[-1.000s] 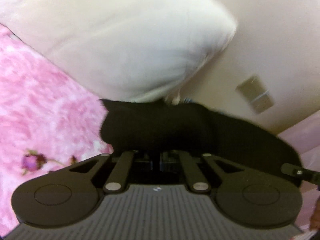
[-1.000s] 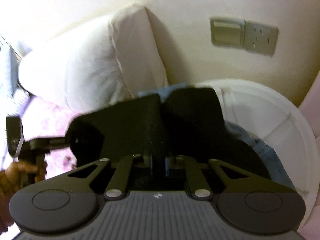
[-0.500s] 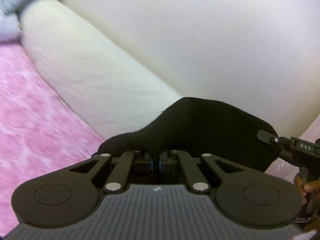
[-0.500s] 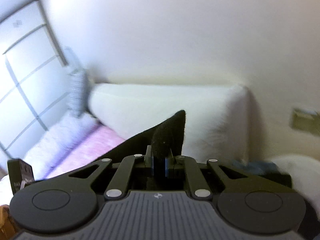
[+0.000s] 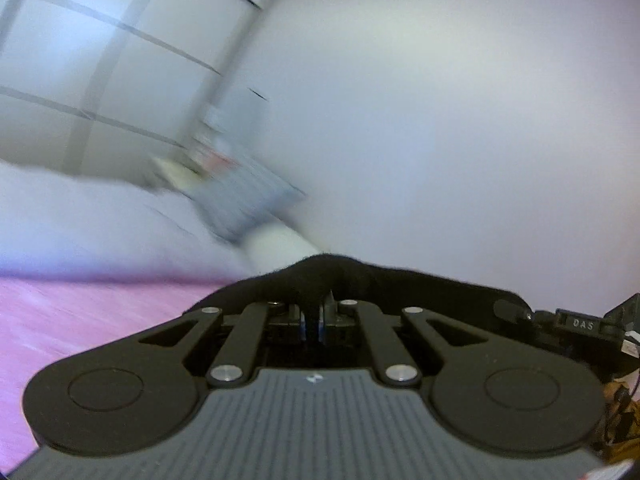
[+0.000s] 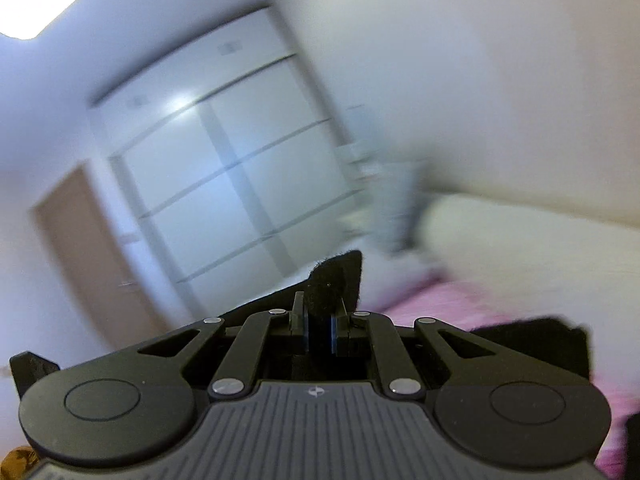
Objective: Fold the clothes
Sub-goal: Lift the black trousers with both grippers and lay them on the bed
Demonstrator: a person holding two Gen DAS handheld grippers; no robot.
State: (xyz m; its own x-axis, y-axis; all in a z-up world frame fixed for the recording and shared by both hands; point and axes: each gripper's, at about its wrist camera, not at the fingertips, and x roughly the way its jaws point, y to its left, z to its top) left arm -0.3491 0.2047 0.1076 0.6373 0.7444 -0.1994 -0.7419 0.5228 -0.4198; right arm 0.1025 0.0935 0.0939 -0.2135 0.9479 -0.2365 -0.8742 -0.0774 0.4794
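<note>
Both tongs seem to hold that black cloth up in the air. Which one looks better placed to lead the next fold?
Neither clearly. The left tongs and the right tongs are both shut on the black garment, lifted above the pink bedspread.

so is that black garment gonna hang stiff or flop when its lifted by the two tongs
Probably floppy: the black garment sags in a soft curve between the left tongs and the right tongs. Its fuzzy, bunched edge pinched in the right tongs suggests soft, fairly grippy fabric, unlikely to slip. It looks light.
</note>
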